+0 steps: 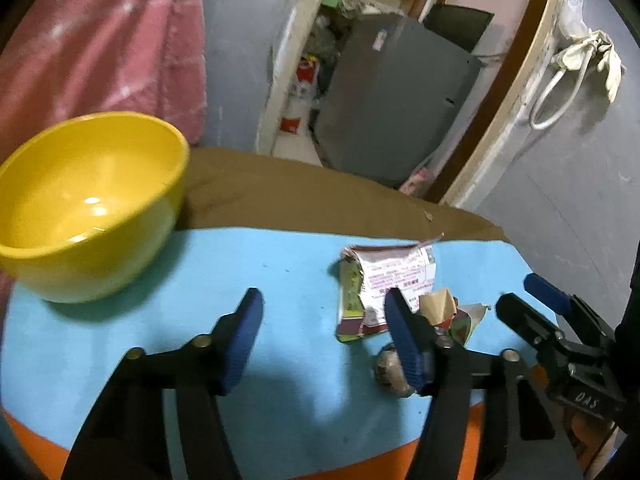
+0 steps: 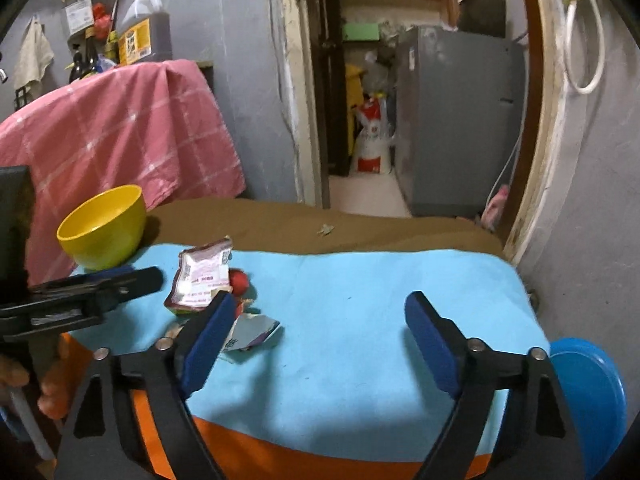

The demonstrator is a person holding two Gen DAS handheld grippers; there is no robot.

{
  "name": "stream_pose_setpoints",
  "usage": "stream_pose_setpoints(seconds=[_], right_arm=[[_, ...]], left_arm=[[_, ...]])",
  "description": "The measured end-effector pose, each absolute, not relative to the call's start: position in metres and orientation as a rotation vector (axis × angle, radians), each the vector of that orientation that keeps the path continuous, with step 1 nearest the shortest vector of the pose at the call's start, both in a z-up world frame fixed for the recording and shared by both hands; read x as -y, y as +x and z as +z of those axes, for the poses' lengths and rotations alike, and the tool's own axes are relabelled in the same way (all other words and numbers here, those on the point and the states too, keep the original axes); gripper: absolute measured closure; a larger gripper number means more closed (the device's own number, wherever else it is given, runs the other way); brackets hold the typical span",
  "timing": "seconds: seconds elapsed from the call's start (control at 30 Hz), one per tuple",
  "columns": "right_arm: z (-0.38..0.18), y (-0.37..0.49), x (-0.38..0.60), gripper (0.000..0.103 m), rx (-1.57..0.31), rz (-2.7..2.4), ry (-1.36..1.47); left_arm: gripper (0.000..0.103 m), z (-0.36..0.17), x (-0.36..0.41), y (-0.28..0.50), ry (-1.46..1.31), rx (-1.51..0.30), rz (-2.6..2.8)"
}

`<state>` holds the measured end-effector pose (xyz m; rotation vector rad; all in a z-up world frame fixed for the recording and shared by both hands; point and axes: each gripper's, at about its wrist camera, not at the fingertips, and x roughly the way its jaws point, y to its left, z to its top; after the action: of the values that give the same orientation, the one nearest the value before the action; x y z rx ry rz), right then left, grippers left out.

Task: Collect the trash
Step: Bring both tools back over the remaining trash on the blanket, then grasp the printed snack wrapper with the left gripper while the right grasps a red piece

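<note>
An opened silver and maroon wrapper [image 1: 386, 280] [image 2: 202, 276] lies flat on the light blue cloth [image 1: 280, 264]. Crumpled paper scraps [image 1: 440, 308] sit beside it, and a torn foil piece [image 2: 252, 332] is just behind my right gripper's left finger. A small brownish lump [image 1: 390, 368] rests against my left gripper's right finger. A red round thing [image 2: 239, 280] lies by the wrapper. My left gripper [image 1: 324, 320] hovers low over bare cloth, open, with the trash to its right. My right gripper [image 2: 320, 320] [image 1: 520, 296] is open over bare cloth, with the trash to its left.
A yellow bowl [image 1: 92, 200] [image 2: 104, 228] stands empty at the cloth's far left. Brown fabric [image 2: 360, 224] with a small scrap [image 2: 326, 230] lies behind. A pink checked cloth [image 2: 120, 132] hangs at the back left. A blue round container [image 2: 588, 392] sits low right, past the table edge.
</note>
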<state>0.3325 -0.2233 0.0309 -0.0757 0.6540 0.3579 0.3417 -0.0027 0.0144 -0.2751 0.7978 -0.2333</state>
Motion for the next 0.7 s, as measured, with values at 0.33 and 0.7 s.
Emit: stream_pose_setpoints(seconds=[0.33,0.7], right_arm=[[0.021,0.337,0.204,0.029,-0.730,0.417,-0.139],[0.004,0.342,0.213,0.030,-0.837,0.505,-0.005]], left_arm=[[0.093,0.014,0.006,0.362,-0.319,-0.863,-0.325],[0.102,0.016,0.009,0.355,-0.286,-0.817,-0.291]])
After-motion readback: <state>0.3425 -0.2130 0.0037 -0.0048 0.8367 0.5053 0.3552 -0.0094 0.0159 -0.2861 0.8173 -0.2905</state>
